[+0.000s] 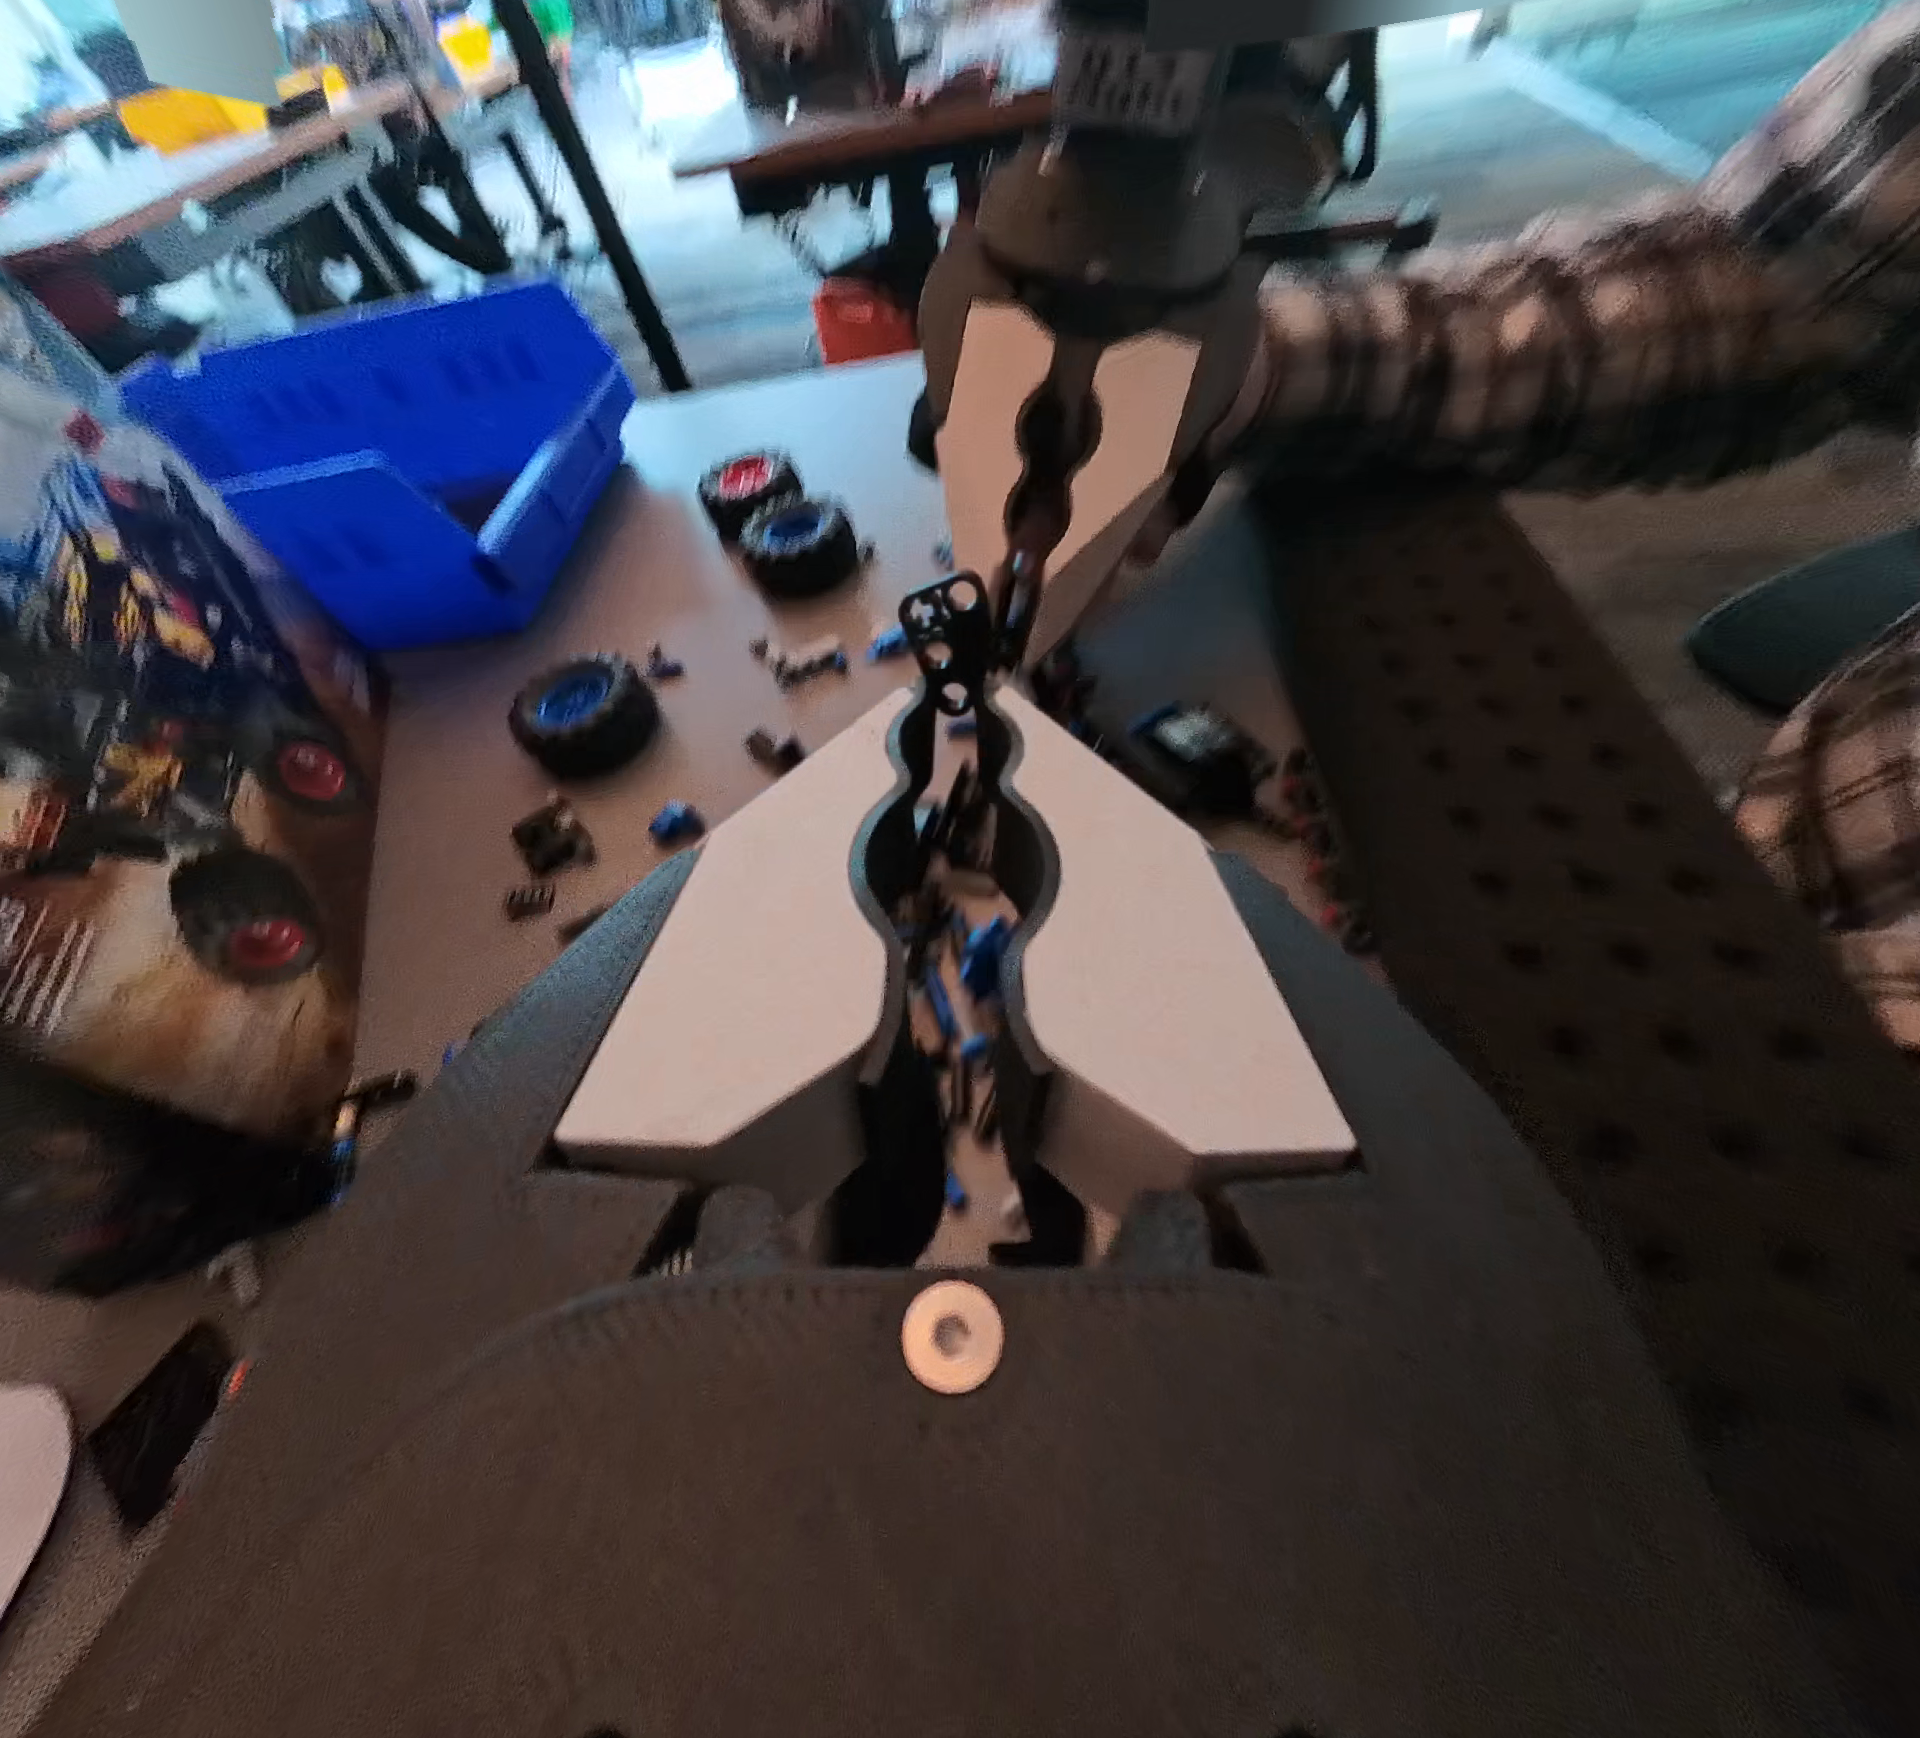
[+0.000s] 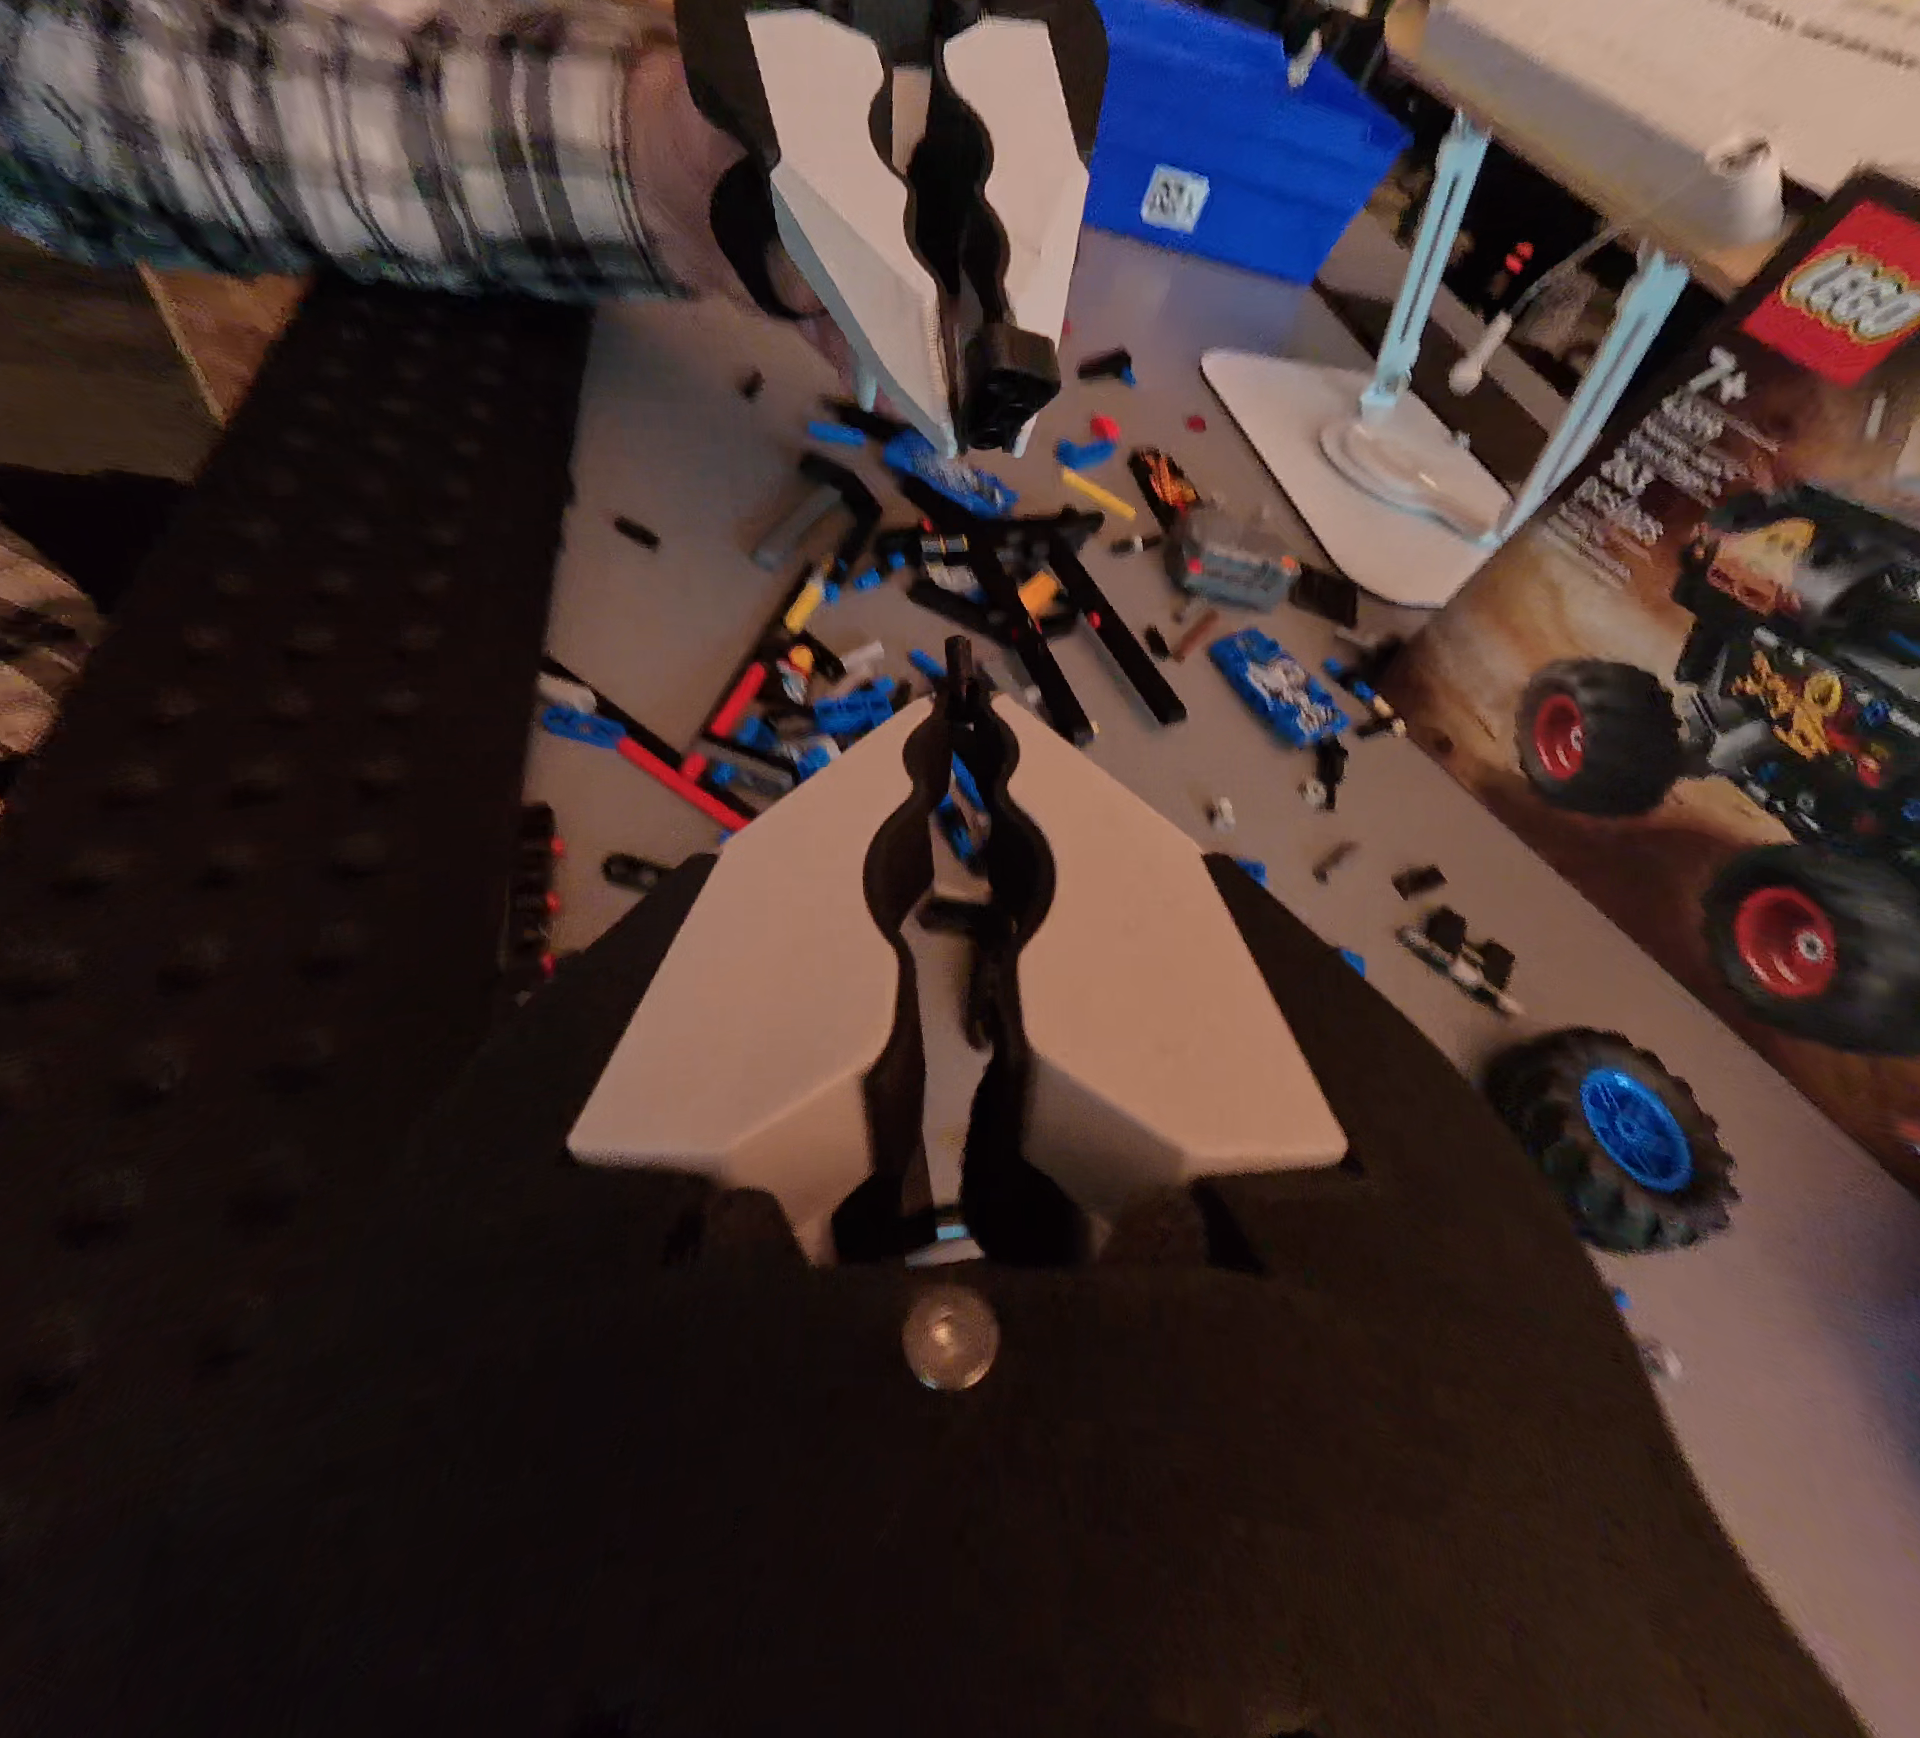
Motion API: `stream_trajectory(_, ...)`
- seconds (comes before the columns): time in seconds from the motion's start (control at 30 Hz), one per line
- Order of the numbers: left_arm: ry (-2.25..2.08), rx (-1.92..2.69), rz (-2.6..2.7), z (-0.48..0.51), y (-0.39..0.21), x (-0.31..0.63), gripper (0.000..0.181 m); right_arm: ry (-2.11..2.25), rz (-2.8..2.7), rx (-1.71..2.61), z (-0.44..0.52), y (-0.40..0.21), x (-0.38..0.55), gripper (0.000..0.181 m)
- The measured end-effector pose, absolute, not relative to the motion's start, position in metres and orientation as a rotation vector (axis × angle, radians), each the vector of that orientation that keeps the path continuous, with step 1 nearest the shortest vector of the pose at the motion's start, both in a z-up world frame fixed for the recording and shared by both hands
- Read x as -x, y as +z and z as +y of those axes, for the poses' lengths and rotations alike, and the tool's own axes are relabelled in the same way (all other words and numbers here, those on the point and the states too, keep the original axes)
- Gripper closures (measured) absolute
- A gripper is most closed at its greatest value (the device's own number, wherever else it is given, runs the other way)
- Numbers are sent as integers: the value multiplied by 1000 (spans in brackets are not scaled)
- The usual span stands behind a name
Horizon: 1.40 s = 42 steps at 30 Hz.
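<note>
Left gripper [image 1: 954,696]: jaws nearly closed, pinching a black holed beam [image 1: 948,639] that sticks up past the tips. Right gripper [image 2: 961,701]: jaws nearly closed on a thin black pin [image 2: 958,662]. Both are held above the grey surface [image 2: 665,483], tips facing each other, near but apart. Below: loose building pieces [image 2: 966,566], blue-rimmed wheel [image 2: 1616,1138], blue bin [image 1: 395,462], toy truck box [image 2: 1704,701], white lamp base [image 2: 1371,483].

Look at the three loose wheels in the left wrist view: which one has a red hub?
The farthest wheel, nearest the blue bin. The wheel touching it and the lone wheel closer in both have blue hubs.
</note>
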<state>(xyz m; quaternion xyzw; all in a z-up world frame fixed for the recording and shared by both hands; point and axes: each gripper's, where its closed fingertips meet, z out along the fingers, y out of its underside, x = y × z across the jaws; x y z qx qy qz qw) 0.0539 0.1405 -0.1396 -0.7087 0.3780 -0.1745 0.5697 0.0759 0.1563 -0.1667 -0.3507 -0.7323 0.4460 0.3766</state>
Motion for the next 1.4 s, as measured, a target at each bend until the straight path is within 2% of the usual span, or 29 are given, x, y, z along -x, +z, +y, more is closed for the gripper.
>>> stream_trajectory(0.1, -451, 1769, 953, 138, -166, -60, 175, 1111, -1950, 946, 156, -186, -76, 179)
stream_trajectory(0.23, -287, 1923, 1113, 138, -211, -58, 175, 1043, -2030, 982, 159, -205, -75, 179)
stream_trajectory(0.3, -257, 1952, 1156, 137, -221, -58, 175, 1006, -2067, 1003, 160, -213, -76, 171)
stream_trajectory(0.43, -243, 1983, 1150, 140, -226, -55, 164, 997, -2042, 1027, 167, -211, -75, 164)
stream_trajectory(0.67, -149, 2008, 1129, 144, -225, -41, 142, 1000, -1816, 1098, 209, -179, -84, 165)
stream_trajectory(0.8, -149, 2038, 1147, 138, -227, -34, 142, 940, -1784, 1156, 223, -172, -104, 164)
stream_trajectory(0.97, -179, 2001, 1161, 138, -223, -45, 146, 785, -1988, 1251, 213, -208, -132, 164)
stream_trajectory(1.17, -182, 1964, 1246, 144, -233, -81, 144, 731, -2106, 1274, 180, -237, -123, 166)
stream_trajectory(1.27, -155, 1944, 1286, 151, -239, -96, 143, 684, -2121, 1276, 179, -247, -117, 177)
stream_trajectory(1.4, -152, 1929, 1315, 159, -244, -109, 143, 645, -2127, 1277, 180, -253, -116, 179)
